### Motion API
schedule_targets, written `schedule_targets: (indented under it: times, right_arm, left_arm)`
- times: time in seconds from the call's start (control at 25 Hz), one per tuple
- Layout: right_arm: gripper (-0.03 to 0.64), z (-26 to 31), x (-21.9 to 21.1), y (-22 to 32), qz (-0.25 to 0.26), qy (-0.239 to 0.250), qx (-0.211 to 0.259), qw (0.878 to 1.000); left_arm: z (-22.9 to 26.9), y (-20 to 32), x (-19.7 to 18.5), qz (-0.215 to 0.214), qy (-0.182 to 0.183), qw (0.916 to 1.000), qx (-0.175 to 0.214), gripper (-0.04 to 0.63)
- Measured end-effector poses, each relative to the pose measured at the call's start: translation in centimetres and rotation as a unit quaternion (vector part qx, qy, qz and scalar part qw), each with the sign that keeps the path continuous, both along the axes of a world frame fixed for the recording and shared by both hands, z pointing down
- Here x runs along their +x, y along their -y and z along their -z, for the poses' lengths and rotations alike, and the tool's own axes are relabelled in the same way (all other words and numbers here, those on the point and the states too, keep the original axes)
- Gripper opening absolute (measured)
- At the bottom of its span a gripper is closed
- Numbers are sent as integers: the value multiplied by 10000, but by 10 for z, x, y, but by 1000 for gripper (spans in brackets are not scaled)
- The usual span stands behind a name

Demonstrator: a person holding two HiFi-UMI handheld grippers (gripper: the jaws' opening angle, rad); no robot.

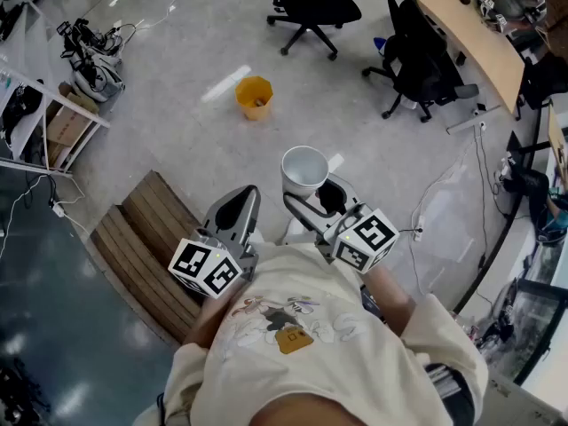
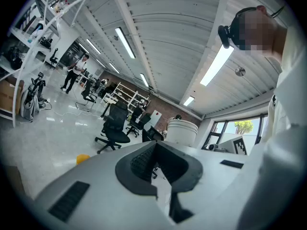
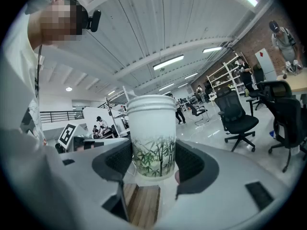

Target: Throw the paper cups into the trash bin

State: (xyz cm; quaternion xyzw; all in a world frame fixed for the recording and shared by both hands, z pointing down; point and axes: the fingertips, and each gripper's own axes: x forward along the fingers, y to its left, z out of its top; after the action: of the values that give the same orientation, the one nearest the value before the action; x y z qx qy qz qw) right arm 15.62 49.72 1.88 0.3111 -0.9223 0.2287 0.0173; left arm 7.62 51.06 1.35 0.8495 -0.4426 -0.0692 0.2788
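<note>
A white paper cup (image 1: 304, 169) with a green bamboo print (image 3: 152, 138) stands upright between the pads of my right gripper (image 1: 308, 195), which is shut on its lower half (image 3: 153, 161). My left gripper (image 1: 238, 211) is level beside it, to the left, its jaws together with nothing between them (image 2: 154, 163). The cup's rim (image 2: 182, 131) shows in the left gripper view past that gripper's tip. A yellow trash bin (image 1: 254, 97) stands on the grey floor well ahead of both grippers, slightly left; in the left gripper view the bin (image 2: 83, 158) peeks out at the lower left.
A slatted wooden bench (image 1: 146, 247) lies just below and left of the grippers. Black office chairs (image 1: 312, 3) (image 1: 422, 60) and a curved wooden desk (image 1: 475, 34) stand ahead on the right. A white shelf (image 1: 35, 105) and floor cables are at the left.
</note>
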Motion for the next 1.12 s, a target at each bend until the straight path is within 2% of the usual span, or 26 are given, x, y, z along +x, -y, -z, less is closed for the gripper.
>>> schedule_targets:
  times: [0.44, 0.72, 0.96, 1.12]
  right_arm:
    - [284, -13, 17, 2, 31, -35, 52, 10000]
    - [285, -4, 33, -6, 129, 387, -12, 9992]
    - [285, -5, 76, 2, 45, 467, 34, 9989]
    - [285, -26, 105, 16, -45, 487, -152, 9987]
  left_arm:
    - [-17, 0, 22, 14, -120, 9999, -58, 6]
    - [-17, -3, 42, 39, -107, 9999, -80, 6]
    - [-22, 3, 74, -33, -17, 10000, -70, 6]
    - [-36, 8, 92, 42, 15, 9998, -205, 6]
